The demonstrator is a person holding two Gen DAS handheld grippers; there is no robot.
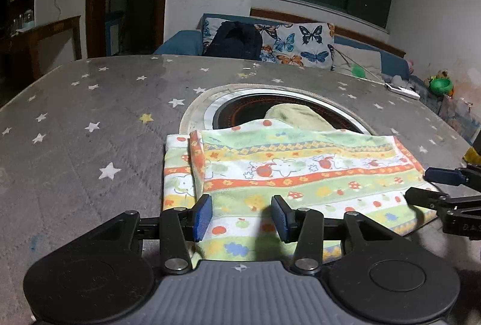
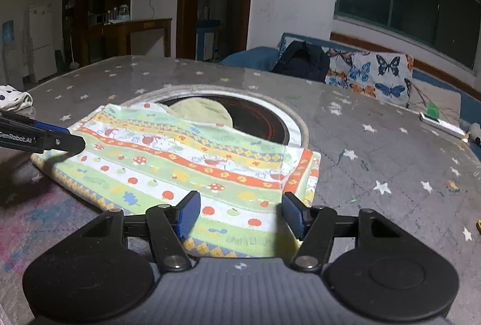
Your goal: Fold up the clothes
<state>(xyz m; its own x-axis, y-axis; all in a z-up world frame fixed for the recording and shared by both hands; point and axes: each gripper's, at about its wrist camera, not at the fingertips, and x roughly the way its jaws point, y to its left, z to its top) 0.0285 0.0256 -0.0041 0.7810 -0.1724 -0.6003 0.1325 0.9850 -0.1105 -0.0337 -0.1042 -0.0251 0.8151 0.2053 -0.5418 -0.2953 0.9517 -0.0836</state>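
A colourful striped cloth [image 1: 294,171] with fruit and mushroom prints lies folded flat on the grey star-patterned table [image 1: 90,114]. It also shows in the right wrist view [image 2: 192,162]. My left gripper [image 1: 242,215] is open, its blue pads just above the cloth's near left part. My right gripper [image 2: 240,213] is open over the cloth's near right part. The right gripper's fingers [image 1: 442,177] show at the cloth's right edge in the left wrist view. The left gripper's fingers [image 2: 60,138] show at its left corner in the right wrist view.
A round black hotplate [image 1: 270,111] set in the table lies behind the cloth, with a pale green cloth [image 1: 297,116] on it, partly under the striped one. A spotted white garment [image 2: 12,97] lies at the table's far left. A sofa with butterfly cushions [image 1: 300,45] stands behind.
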